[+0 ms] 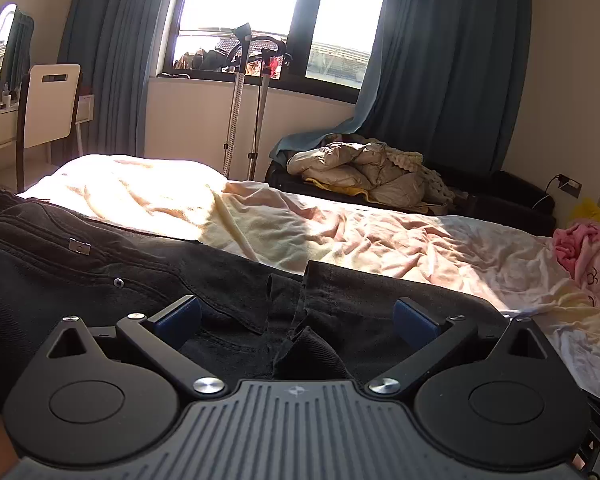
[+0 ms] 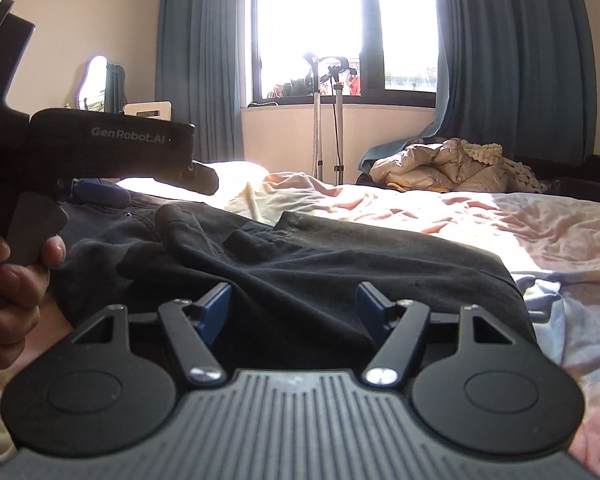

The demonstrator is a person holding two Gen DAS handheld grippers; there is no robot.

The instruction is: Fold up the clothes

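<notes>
Black denim trousers (image 1: 112,264) lie crumpled across the lower frame on the bed's wrinkled pale pink sheet (image 1: 380,236), their near edge hidden behind both tools. The left tool (image 1: 298,316) gapes wide, gripping nothing. The right tool (image 2: 294,306) is likewise spread, empty; at its frame's left, a hand (image 2: 8,280) is cut off

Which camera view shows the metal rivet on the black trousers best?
The left wrist view: the rivet is near and sharp on the black trousers. The right wrist view shows it only as a tiny distant dot.
</notes>
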